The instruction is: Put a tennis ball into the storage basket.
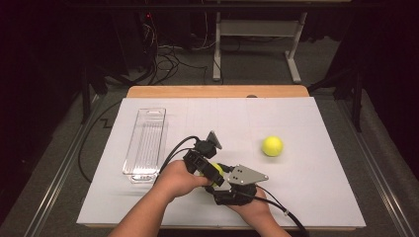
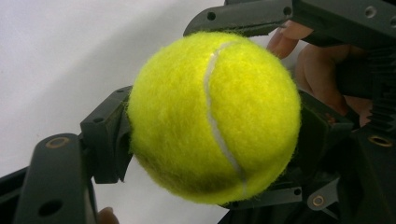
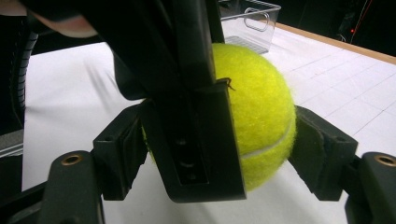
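A yellow tennis ball (image 1: pixel 216 169) hangs just above the white table sheet near the front, caught between both grippers at once. In the left gripper view the ball (image 2: pixel 215 116) sits between my left gripper's (image 2: pixel 215 137) pads, which press its two sides, and the right gripper's fingers (image 2: pixel 243 18) cross above and below it. In the right gripper view the ball (image 3: pixel 264 116) is pinched by my right gripper (image 3: pixel 222 156), with a finger of the left gripper (image 3: pixel 196 116) across the front. From above, the left gripper (image 1: pixel 211 173) and right gripper (image 1: pixel 220 174) meet at the ball.
A second tennis ball (image 1: pixel 272 146) lies loose on the sheet, right of centre. A clear plastic bin (image 1: pixel 146 143) stands at the left, its handle end also in the right gripper view (image 3: pixel 252 18). The wooden table edge (image 1: pixel 217 92) runs along the back.
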A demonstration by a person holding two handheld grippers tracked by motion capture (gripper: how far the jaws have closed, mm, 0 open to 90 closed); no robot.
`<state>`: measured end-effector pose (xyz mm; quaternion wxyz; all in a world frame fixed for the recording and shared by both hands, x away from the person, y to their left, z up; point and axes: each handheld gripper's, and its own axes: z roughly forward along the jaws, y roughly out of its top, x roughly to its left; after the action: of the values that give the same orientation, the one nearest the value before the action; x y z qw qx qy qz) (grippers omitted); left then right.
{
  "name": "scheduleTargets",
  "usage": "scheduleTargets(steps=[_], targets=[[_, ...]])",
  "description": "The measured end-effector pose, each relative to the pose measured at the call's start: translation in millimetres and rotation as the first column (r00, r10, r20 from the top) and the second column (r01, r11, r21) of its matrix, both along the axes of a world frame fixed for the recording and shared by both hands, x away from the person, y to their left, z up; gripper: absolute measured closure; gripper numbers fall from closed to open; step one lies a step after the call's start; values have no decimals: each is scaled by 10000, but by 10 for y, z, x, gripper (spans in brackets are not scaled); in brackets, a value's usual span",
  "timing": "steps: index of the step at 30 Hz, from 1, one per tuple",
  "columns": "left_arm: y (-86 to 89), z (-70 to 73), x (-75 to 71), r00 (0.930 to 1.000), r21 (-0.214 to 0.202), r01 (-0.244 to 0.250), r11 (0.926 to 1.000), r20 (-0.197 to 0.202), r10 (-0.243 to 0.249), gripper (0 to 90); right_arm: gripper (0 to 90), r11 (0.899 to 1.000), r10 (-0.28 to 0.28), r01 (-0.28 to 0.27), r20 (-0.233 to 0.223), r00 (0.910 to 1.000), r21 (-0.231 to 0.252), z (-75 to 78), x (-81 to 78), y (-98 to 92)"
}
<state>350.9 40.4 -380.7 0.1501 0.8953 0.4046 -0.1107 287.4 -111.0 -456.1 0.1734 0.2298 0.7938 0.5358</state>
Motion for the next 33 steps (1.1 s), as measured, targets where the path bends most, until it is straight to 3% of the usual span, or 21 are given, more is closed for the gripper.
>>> scheduleTargets(steps=[16,23,33], targets=[[-6,11,3,10000,4,-66,10000,28,66,264,257,10000,-15,15,65,10000,19,0,4,-2],[4,16,9,9998,-13,-161,9999,98,161,264,164,9998,-174,174,-54,9998,63,-12,14,2],[31,33,14,9997,16,-202,9998,100,202,264,108,9997,-179,179,-19,9998,168,-13,13,0]])
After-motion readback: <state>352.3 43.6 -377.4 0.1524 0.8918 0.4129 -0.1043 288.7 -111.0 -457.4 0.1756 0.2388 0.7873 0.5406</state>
